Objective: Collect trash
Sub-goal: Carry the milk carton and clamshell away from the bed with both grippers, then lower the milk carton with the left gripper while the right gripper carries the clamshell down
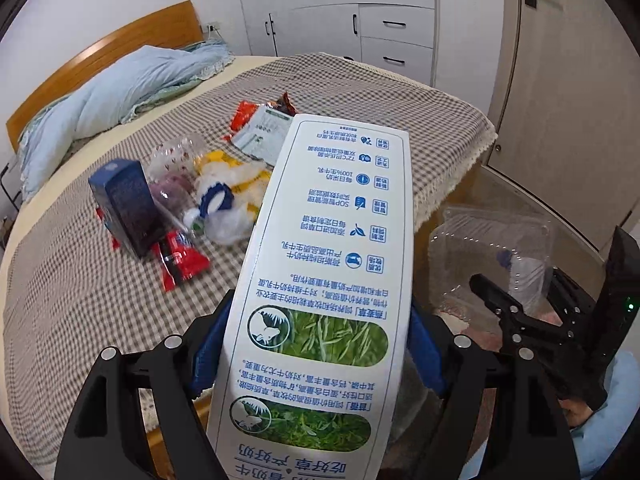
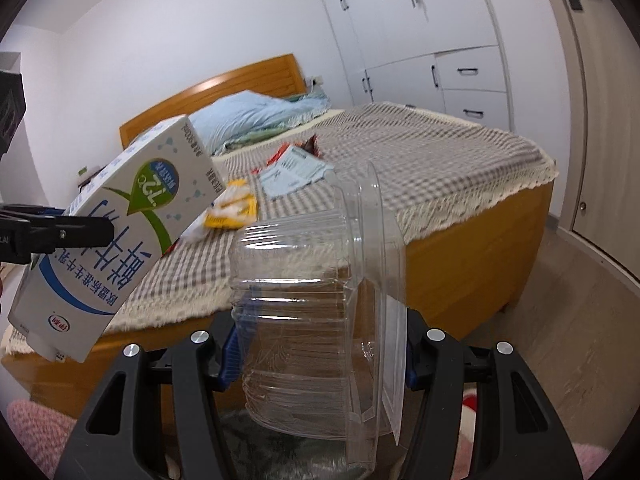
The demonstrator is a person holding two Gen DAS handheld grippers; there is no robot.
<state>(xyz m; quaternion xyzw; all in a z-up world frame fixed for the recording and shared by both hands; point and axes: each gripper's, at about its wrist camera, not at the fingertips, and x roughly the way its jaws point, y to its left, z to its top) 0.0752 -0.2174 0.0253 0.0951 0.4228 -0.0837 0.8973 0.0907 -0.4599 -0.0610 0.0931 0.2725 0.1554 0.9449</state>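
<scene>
My left gripper (image 1: 320,326) is shut on a tall white milk carton (image 1: 332,240) with blue print, its blue pads pressing both sides. The carton also shows in the right wrist view (image 2: 132,232), tilted over the bed's near edge. My right gripper (image 2: 320,354) is shut on a clear plastic clamshell container (image 2: 312,320); the same container (image 1: 492,248) hangs beside the bed's corner. On the bed lie a dark blue box (image 1: 124,204), a red wrapper (image 1: 180,260), crumpled clear plastic (image 1: 176,176), a yellow and white wrapper (image 1: 240,176) and a pale printed packet (image 1: 264,136).
The bed (image 1: 360,92) has a checked cover and a wooden frame, with a light blue quilt (image 1: 112,96) at its head. White wardrobes (image 1: 360,20) stand behind it and a door (image 1: 560,80) at the right. Pink fabric (image 2: 36,428) lies low at the left.
</scene>
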